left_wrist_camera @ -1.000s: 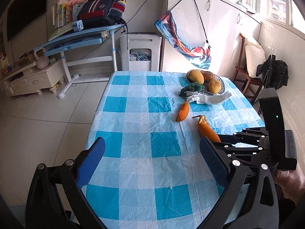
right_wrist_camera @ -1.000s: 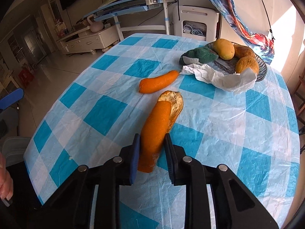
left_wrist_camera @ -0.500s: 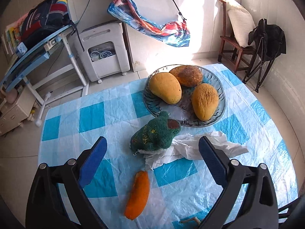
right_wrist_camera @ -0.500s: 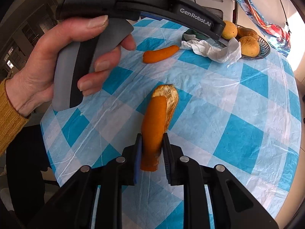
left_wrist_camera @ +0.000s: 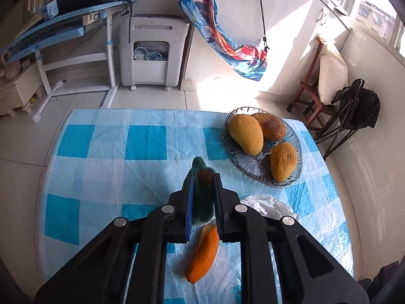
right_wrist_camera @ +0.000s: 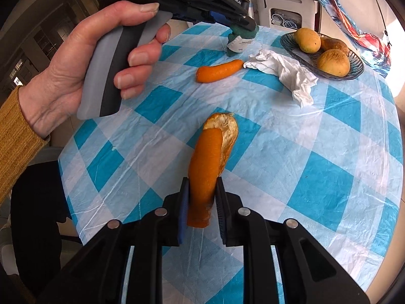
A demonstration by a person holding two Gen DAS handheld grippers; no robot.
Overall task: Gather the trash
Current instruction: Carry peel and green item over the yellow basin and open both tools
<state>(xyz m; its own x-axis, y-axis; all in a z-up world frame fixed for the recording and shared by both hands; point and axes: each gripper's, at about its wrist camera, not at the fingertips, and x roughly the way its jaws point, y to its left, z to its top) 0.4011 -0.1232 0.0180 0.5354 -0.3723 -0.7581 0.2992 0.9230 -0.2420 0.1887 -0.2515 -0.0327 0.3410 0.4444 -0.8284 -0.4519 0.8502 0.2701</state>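
Left tool (left_wrist_camera: 203, 200): clenched on the green scrap (left_wrist_camera: 202, 192), a dark green furry-looking piece w/ a brownish patch at its top. Jaws have just closed in; pads press both flanks. Scrap runs lengthwise between the pads, far end poking out beyond the tips, toward the far edge of the counter (left_wrist_camera: 101, 162). From the right wrist view its lower end, w/ a white label, appears to touch or sit just above the cloth; contact can't be confirmed.

Right tool (right_wrist_camera: 201, 202): clenched on the long orange peel (right_wrist_camera: 210, 162). Peel's long axis in line w/ the tool, pale pith side showing at the far end. Whether that far end rests on the counter: can't tell.

Loose items outstanding:
- second orange peel (left_wrist_camera: 203, 255), flat on counter, directly under and just behind the left tool's tips; one end near the crumpled white tissue (right_wrist_camera: 283, 73).
- tissue lies between that peel and the glass fruit bowl (left_wrist_camera: 291, 179); bowl holds three mangoes (left_wrist_camera: 246, 133), judged not trash.

Key relation: both leftover pieces lie nearer the left tool than the right, which is well apart from them on the near side. Both tools are loaded, so neither can take more until emptied. No bin visible in either view. Judgement: next move is carry-off, lifting straight up to clear the peel beneath.
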